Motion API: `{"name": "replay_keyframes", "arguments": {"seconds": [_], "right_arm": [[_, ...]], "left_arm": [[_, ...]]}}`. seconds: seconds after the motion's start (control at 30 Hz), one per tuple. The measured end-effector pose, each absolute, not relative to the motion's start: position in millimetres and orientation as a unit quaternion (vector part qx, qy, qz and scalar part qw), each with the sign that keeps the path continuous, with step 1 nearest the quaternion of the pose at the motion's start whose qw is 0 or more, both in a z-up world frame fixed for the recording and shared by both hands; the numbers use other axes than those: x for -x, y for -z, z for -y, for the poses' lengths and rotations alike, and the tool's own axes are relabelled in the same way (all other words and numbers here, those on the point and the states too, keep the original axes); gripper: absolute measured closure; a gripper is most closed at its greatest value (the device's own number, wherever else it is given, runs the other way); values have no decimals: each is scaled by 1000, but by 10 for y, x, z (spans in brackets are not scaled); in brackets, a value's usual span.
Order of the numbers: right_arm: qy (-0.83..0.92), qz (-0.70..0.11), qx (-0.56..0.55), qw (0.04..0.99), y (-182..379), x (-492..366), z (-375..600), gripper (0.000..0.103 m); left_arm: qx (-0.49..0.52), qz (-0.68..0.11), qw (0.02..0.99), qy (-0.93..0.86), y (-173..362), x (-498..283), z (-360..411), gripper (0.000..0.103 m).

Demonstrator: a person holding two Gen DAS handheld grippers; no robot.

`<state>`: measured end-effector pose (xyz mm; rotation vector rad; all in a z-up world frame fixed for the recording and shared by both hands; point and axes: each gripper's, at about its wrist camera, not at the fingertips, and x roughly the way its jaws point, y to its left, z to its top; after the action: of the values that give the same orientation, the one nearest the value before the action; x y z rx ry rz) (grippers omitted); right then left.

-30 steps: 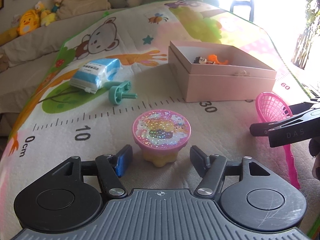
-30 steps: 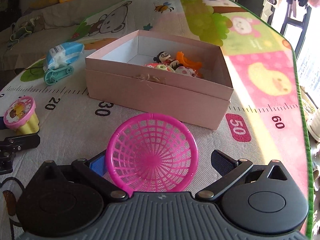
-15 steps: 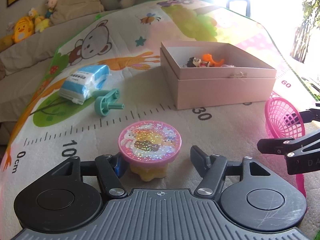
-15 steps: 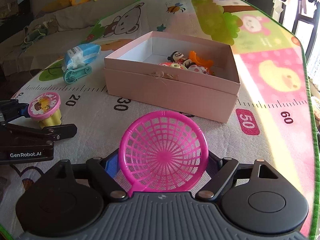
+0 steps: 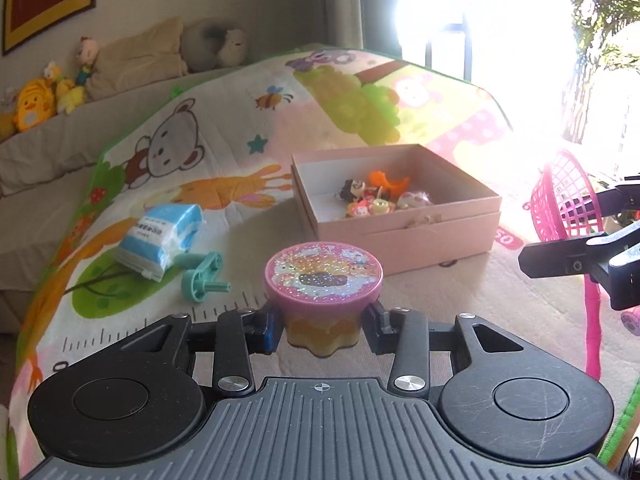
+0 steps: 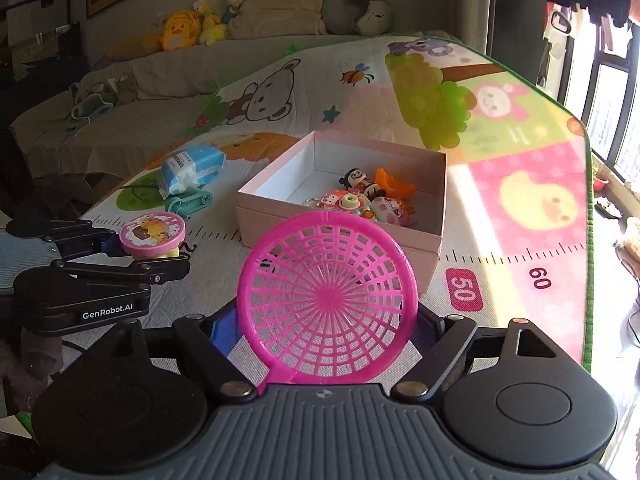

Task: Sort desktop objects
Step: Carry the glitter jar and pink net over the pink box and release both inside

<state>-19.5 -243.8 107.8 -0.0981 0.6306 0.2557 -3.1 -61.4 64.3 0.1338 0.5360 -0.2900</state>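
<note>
My left gripper (image 5: 323, 330) is shut on a small yellow cup with a glittery pink lid (image 5: 323, 278) and holds it above the play mat; the cup also shows in the right wrist view (image 6: 153, 235). My right gripper (image 6: 326, 326) is shut on a pink plastic mesh scoop (image 6: 327, 298), lifted off the mat; the scoop also shows in the left wrist view (image 5: 568, 200). An open pink box (image 5: 404, 236) holds several small toys (image 6: 368, 200) and stands ahead of both grippers (image 6: 340, 248).
A blue and white tissue pack (image 5: 158, 236) and a teal plastic toy (image 5: 200, 278) lie on the mat to the left. A sofa with plush toys (image 6: 180, 34) runs along the back. The mat's green edge (image 6: 586, 240) is at the right.
My left gripper closed on the pink-lidded cup and lifted it. My right gripper closed on the pink scoop and raised it. Both now look down into the box from higher up.
</note>
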Motion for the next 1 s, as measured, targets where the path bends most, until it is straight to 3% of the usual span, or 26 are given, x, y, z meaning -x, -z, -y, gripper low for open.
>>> {"name": "replay_keyframes", "arguments": {"seconds": [0.33,0.5,0.63,0.7,1.0], "right_arm": [[-92,-196,46,975,-1927,-154,2710,21],[-58,-186,30,980,-2090,-499,2882,21],[-44,-210,16,977,-2108,-816,2962,21],[-47,-223,13,974,-2071,-926,2977,21],[-68,-297,13,952,-1520,-1704,2657,21]], "left_arm": [[-74,-219,960,159,-1109,-409,821,59],[-57,-223,957,179,-1224,-984,1036,58],[-19,-229,956,181,-1254,-1289,988,42],[-14,-228,958,172,-1210,-1260,851,29],[-43,-280,948,148,-595,-738,493,12]]}}
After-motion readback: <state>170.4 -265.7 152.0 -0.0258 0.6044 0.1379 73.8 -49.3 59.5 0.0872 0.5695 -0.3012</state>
